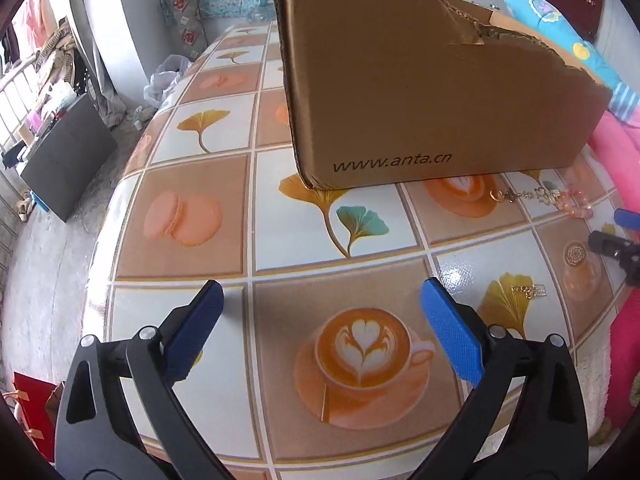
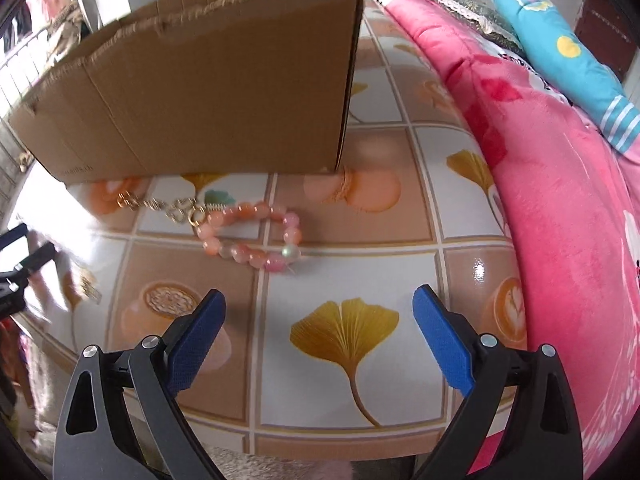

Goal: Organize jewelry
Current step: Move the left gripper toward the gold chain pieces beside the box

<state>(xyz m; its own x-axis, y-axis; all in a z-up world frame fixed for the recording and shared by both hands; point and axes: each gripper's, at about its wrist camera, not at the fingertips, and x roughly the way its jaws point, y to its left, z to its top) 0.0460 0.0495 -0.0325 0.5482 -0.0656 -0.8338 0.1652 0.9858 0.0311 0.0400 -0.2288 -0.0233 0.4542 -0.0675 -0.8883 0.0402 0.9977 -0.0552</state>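
Bench (image 1: 248,208) with glossy tile-print cover: coffee cups, macarons, ginkgo leaves. Pink blanket (image 2: 560,184) lies along its right edge, blue patterned pillow (image 2: 560,40) on top of the blanket.

Cardboard box (image 1: 420,92) sits on the bench, torn top rim, printed web address on its near side. It stands directly behind the jewelry.

Pink bead bracelet (image 2: 256,236) lies flat on the bench just in front of the box, ahead of the right tongs (image 2: 318,300), nothing between them. Gold chain piece (image 2: 160,204) lies left of the bracelet, touching or nearly touching its beads, close to the box base. Small gold charm (image 1: 530,290) lies on a ginkgo-leaf tile, apart from the others, right of the left tongs (image 1: 322,292).

Left tongs wide apart, empty, over the latte-cup tile. Right tongs wide apart, empty, over a ginkgo-leaf tile. Each set shows at the edge of the other's view.

Off the bench at left: floor clutter, dark box (image 1: 68,160), white plastic bag (image 1: 164,80).
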